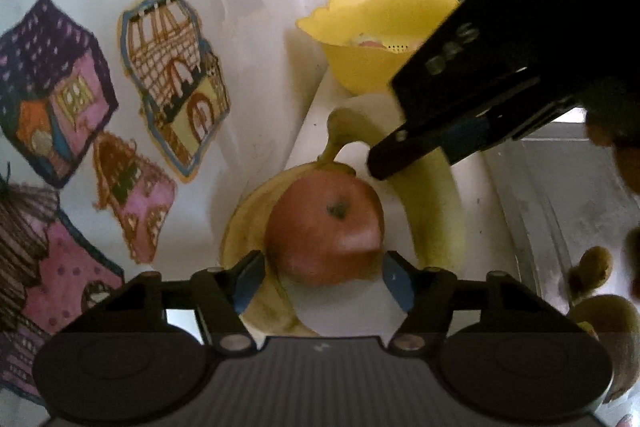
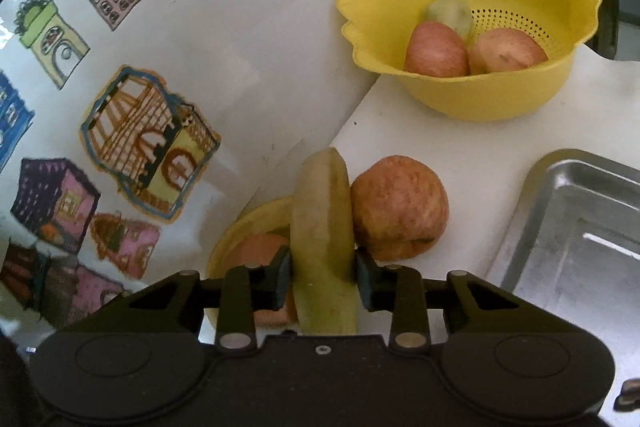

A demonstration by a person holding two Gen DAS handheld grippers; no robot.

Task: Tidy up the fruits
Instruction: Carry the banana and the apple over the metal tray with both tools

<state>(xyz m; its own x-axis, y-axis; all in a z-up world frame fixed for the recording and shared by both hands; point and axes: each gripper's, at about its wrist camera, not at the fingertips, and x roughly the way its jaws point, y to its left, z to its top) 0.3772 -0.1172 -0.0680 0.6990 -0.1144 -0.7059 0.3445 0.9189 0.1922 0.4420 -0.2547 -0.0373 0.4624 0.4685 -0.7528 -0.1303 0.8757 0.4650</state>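
While no readable writing showed anywhere, only drawn houses on the white wall point(image 2: 248, 39), the fruit could be counted: two bananas and a red apple point(image 1: 324, 227) in the left view, and two reddish apples plus one pale fruit in the yellow colander bowl point(image 2: 500, 99). Angled downward, the right gripper point(image 2: 322, 279) was clamped on a banana point(image 2: 320, 227) beside a loose apple point(image 2: 400, 207). The left gripper point(image 1: 322, 279) stood apart around the red apple, pads not pressing.
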